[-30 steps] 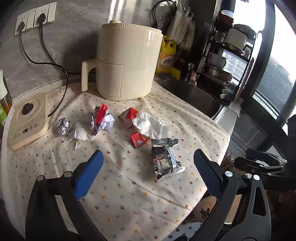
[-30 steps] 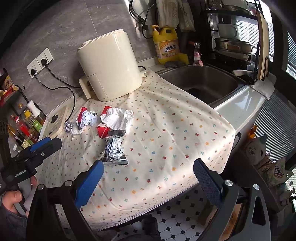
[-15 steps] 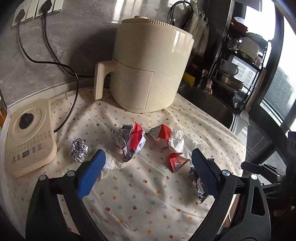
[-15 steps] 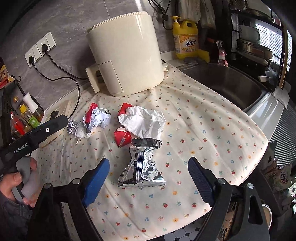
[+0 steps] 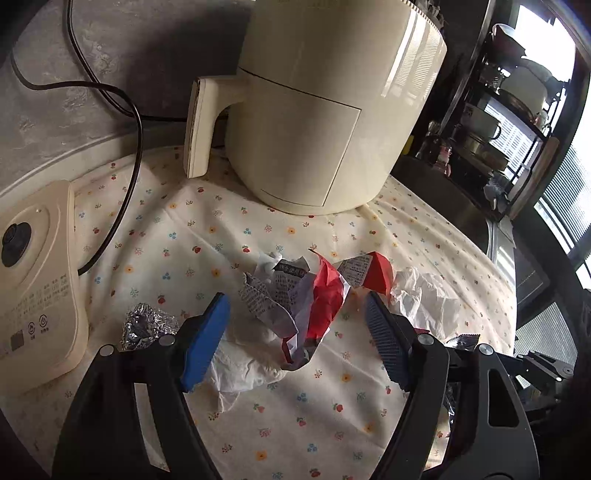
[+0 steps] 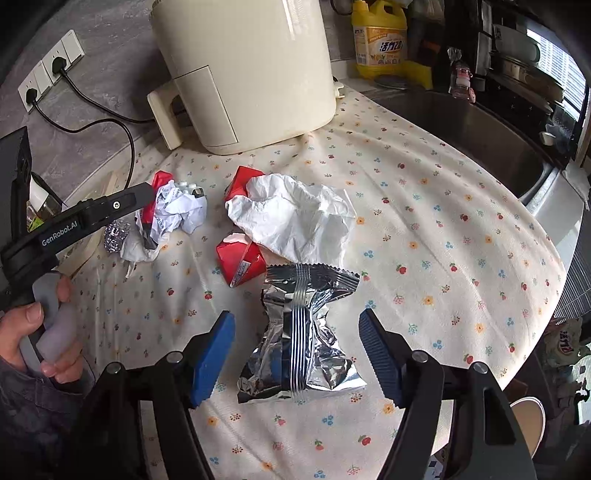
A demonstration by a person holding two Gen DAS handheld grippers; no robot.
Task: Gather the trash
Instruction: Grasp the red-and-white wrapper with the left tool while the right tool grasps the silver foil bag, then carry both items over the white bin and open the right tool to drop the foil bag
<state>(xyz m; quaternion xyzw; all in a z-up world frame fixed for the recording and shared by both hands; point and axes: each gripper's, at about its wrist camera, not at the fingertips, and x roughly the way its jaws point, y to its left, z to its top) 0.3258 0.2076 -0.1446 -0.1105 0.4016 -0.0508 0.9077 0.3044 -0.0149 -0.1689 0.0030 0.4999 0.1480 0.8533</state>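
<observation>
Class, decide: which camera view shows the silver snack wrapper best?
The right wrist view: the silver snack wrapper lies whole between that gripper's open jaws. The left wrist view shows only a sliver of it, behind its own gripper's finger.

Grey stone wall [image 6: 110, 22] with plug sockets [image 6: 50, 75], flowery cloth on the counter [image 6: 424, 229], steel sink [image 6: 461, 125], bright window [image 5: 569, 177]

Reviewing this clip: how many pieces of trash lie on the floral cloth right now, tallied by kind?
Silver snack wrapper: 1
Foil ball: 1
Red cartons: 2
Crumpled red-and-white printed wrapper: 1
White crumpled tissues or bags: 2
Total: 7, none gripped; left gripper and right gripper both open.
</observation>
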